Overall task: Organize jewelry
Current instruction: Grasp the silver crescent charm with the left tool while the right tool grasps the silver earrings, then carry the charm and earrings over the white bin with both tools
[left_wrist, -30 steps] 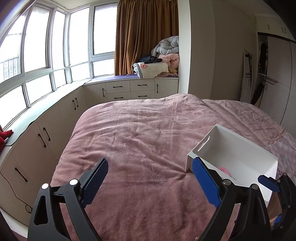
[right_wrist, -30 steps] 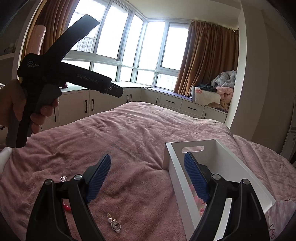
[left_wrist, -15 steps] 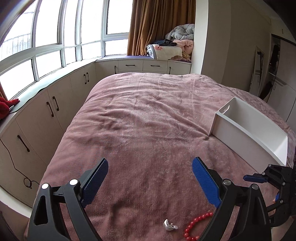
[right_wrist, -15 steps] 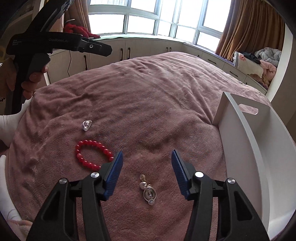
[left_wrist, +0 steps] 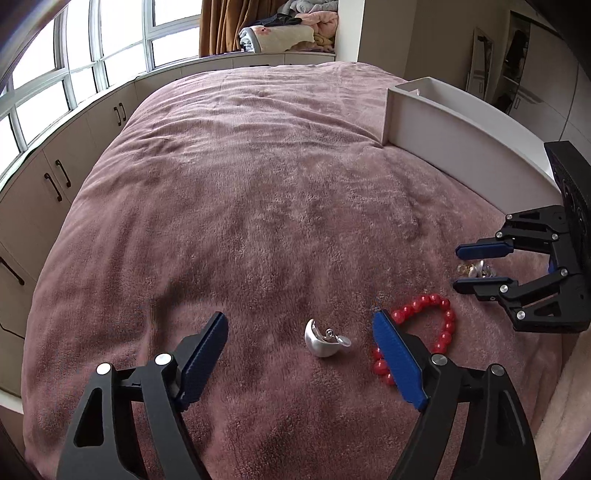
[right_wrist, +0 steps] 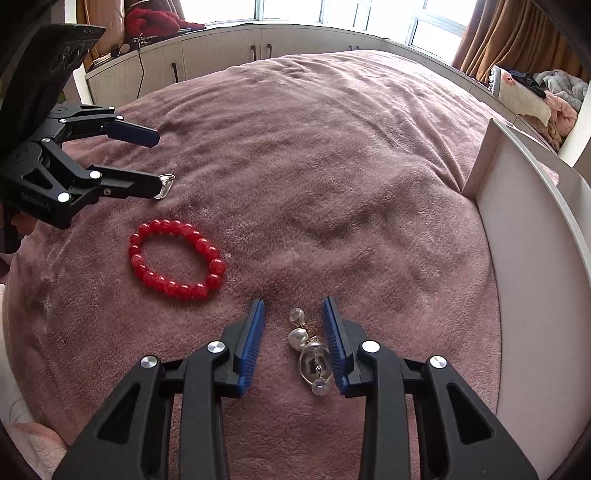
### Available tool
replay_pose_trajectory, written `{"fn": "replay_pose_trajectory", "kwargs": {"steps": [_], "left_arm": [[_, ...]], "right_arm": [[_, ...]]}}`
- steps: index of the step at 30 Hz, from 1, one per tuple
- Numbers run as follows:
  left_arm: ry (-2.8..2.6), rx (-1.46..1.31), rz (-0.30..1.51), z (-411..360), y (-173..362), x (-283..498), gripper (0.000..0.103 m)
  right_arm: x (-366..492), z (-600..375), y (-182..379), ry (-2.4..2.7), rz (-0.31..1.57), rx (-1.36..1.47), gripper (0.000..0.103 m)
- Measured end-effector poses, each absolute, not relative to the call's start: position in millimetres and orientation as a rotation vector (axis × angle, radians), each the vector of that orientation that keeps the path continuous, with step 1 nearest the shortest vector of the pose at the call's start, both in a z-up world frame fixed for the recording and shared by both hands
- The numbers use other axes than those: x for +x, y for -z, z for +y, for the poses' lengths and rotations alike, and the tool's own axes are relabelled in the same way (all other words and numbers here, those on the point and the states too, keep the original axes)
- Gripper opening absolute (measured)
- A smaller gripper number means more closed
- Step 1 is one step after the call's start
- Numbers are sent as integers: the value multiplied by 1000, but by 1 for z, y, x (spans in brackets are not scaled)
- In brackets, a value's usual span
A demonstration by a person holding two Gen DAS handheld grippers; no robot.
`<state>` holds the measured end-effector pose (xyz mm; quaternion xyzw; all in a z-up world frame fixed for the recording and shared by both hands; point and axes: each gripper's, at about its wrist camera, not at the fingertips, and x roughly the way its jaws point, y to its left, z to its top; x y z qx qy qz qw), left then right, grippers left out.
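On the pink bedspread lies a silver crescent earring [left_wrist: 325, 341], between the fingers of my left gripper [left_wrist: 299, 325]. Its jaws are closing and neither pad touches the earring. My right gripper [right_wrist: 293, 306] straddles a pearl-and-glass drop earring [right_wrist: 308, 347]. Its jaws are closing too; the right pad is almost against the earring, the left pad stands apart. A red bead bracelet [right_wrist: 177, 258] rests between the two earrings, partly hidden by my left gripper's right finger [left_wrist: 397, 362]. The right wrist view shows the left gripper [right_wrist: 157, 162] over the silver earring [right_wrist: 166, 184].
A white open box [right_wrist: 524, 258] stands on the bed to the right, its long wall [left_wrist: 443, 133] close to the right gripper [left_wrist: 458, 267]. Low cabinets [left_wrist: 55, 184] and windows run along the bed's left side. Folded bedding [left_wrist: 288, 33] sits on the far window seat.
Both grippers have come down and tilted toward the bedspread. The right jaws have narrowed around the pearl earring. The left jaws have narrowed a little, and the silver earring now lies between them.
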<state>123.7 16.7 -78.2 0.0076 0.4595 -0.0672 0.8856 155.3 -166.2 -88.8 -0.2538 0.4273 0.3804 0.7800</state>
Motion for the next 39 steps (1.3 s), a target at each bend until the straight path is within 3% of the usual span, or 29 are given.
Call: {"fn": "replay_pose_trajectory", "kwargs": {"steps": [2,6,8,12,26,39], "left_arm": [[138,9,974,17,84,122,80],[147,0,1008,21,92,121,64],[152,9,1003,21,94,119,59],[146,35,1007,19,94,120,31],[133,2,975,23,81,132,31],[117,20,845,1,23,171,31]], "right_arm": [[160,-167,92,-835,947,-531,29],[160,-168,90,-839,965,-512,13],[159,-169,88,-844,957,-510,10],[158,-169,84,-849,936,-506,10],[174,-193,44,-845,855,-261,10],[177,-228,-10,-797,673,-81,10]]}}
